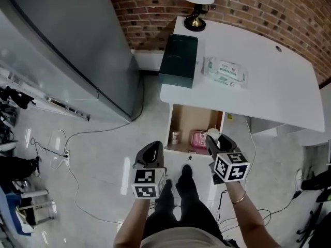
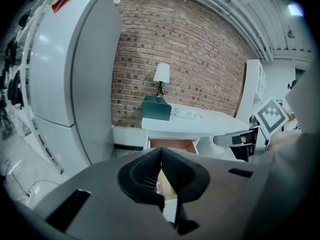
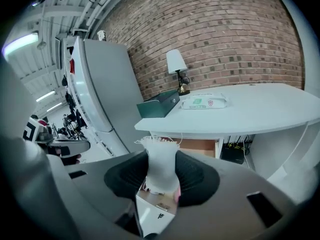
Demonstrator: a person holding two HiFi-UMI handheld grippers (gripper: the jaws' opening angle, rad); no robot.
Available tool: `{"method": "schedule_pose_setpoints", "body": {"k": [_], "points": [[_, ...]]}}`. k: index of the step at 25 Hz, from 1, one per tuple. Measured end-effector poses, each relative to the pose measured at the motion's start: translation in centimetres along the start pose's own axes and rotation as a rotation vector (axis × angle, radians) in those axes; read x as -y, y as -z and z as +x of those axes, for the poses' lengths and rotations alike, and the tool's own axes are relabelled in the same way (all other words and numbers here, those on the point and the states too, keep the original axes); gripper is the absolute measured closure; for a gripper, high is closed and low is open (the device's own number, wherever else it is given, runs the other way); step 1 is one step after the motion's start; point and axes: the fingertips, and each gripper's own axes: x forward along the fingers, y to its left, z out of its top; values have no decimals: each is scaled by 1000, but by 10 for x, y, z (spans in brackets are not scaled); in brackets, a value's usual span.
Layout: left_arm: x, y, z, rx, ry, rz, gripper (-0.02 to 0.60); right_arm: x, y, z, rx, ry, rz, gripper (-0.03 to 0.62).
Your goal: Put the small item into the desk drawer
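Two steps look done to me: the desk drawer stands open under the desk, and the small item is off every surface, pinched between the jaws of the right gripper. It is a white, soft-looking piece with a frayed top edge; what it is I can't say. Head view puts it above the drawer's front right corner, near a pink packet lying inside. Left gripper: jaws pressed together, nothing between them, hanging beside the right one. Left to do, by my reckoning: lower, release into the drawer, possibly push it closed. Item's long axis runs along the jaws, frayed end pointing away from the gripper toward the desk, plain end down between the pads
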Motion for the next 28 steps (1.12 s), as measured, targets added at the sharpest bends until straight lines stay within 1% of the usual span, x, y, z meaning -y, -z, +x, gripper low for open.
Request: {"method": "schedule_pose_setpoints", "body": {"k": [7, 15, 21, 28], "points": [[-19, 20, 19, -14, -65, -57, 560, 12, 16, 47, -85, -38, -54, 424], [-41, 49, 37, -43, -114, -116, 560, 16, 41, 102, -177, -62, -113, 424], [-62, 70, 47, -52, -155, -163, 560, 23, 64, 146, -244, -68, -160, 424], [-73, 96, 56, -86, -190, -230, 560, 38, 88, 184, -314, -63, -208, 424]]}}
